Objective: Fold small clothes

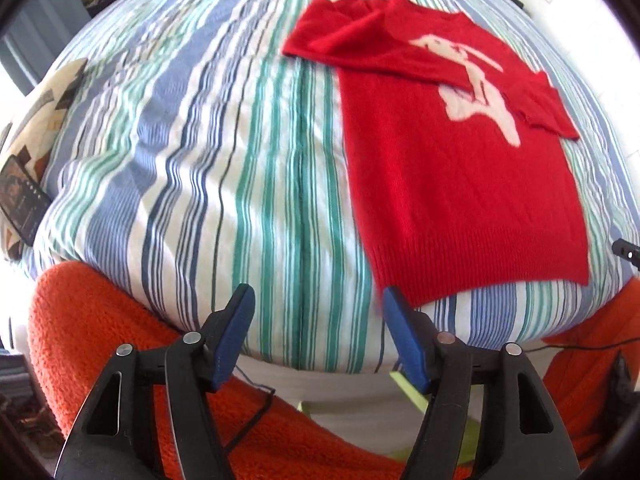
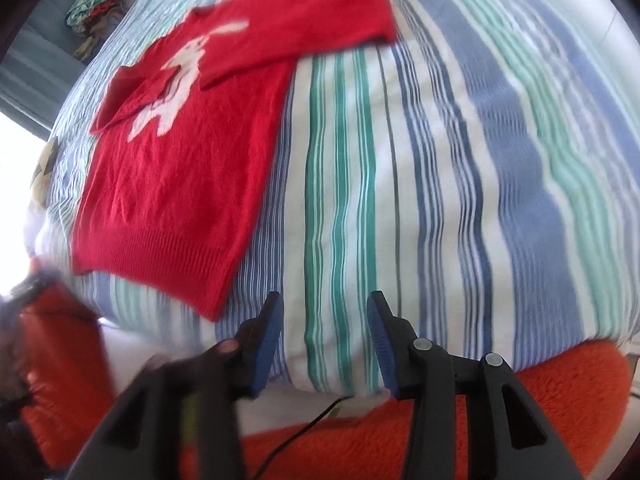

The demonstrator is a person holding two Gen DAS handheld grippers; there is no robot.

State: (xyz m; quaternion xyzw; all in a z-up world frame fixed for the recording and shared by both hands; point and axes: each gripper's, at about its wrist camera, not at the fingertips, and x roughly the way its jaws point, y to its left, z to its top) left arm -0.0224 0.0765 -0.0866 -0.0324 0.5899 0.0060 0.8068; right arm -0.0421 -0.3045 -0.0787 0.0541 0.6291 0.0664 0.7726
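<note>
A small red knitted sweater with a white animal figure lies flat on the striped bedspread. Both sleeves are folded across its chest. My left gripper is open and empty, just off the hem's near left corner. In the right wrist view the sweater lies to the upper left. My right gripper is open and empty over the bedspread, just right of the hem's near right corner. This view is motion-blurred.
An orange fleece garment covers the person's lap in front of the bed edge, also in the right wrist view. A patterned pillow and a dark card lie at the bed's left. A black cable hangs below.
</note>
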